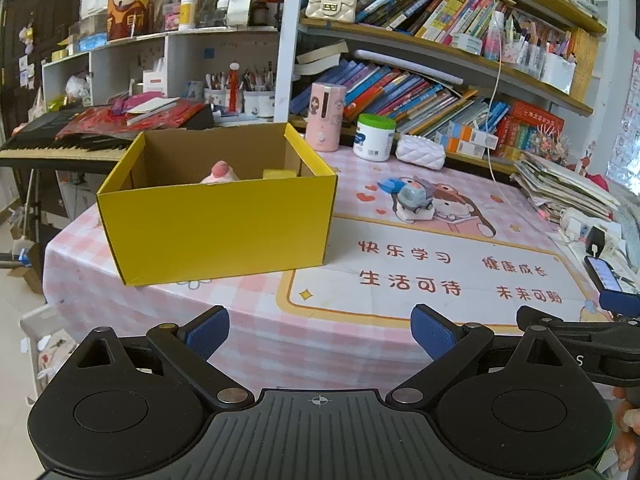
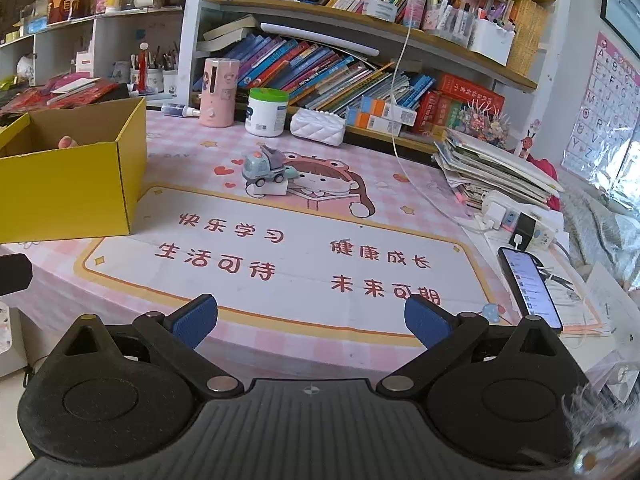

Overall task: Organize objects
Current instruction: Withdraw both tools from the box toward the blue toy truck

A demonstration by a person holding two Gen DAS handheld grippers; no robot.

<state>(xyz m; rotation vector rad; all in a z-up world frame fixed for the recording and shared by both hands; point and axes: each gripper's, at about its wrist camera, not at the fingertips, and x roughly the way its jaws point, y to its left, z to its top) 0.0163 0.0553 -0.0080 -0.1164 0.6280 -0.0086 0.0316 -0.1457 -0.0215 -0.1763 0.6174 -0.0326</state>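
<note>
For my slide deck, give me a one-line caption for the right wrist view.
Open right claw faces a toy truck on the pink mat, yellow box at left.

Both grippers held level, side by side, pointing fwd. Left gripper [image 1: 320,334]: jaws spread wide, blue pads [image 1: 208,334] apart, nothing between them. Right gripper [image 2: 311,322]: same, jaws wide, pads [image 2: 426,322] bare. Right unit's black arm shows at the left cam's right edge, w/ fingertips [image 1: 628,420] of the holding hand just visible.
</note>
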